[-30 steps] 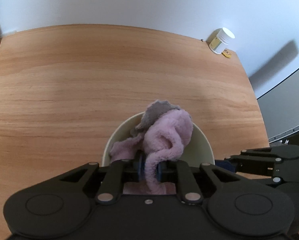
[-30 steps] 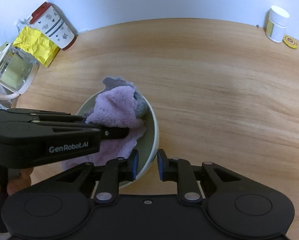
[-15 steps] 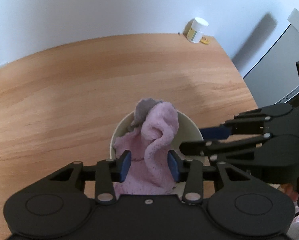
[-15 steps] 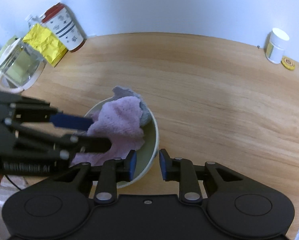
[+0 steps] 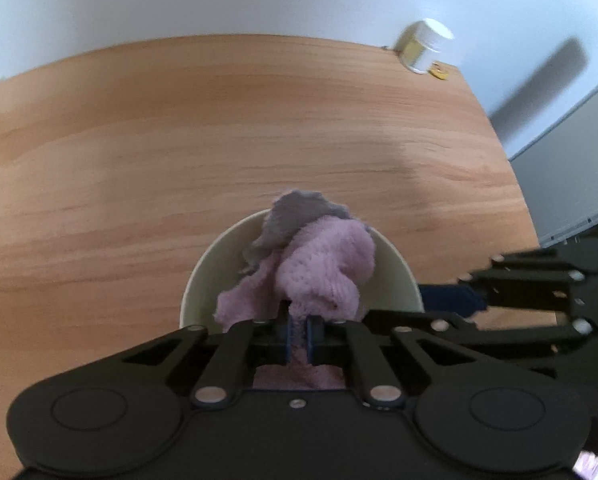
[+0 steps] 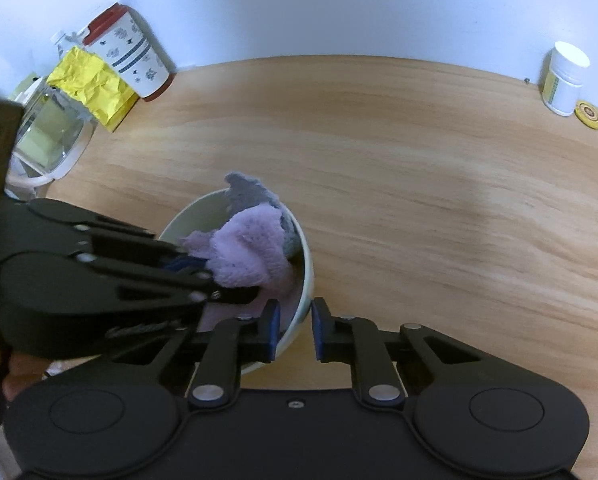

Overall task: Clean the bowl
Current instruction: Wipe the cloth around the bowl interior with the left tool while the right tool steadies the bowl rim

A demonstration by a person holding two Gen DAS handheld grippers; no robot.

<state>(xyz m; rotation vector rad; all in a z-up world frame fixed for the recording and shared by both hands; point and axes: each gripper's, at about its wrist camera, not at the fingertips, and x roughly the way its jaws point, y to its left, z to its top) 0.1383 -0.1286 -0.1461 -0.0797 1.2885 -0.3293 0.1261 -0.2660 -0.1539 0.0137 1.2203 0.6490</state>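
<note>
L gripper (image 5: 297, 338): jaws clamped, pitched steeply down | R gripper (image 6: 293, 330): jaws closing, pitched down

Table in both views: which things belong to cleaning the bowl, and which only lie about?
Job:
- bowl
- pink cloth, clamped in left gripper
- right gripper, closing over the bowl rim

Lying about:
- white jar
- yellow cap
- patterned cup
- yellow paper
- glass jug
</note>
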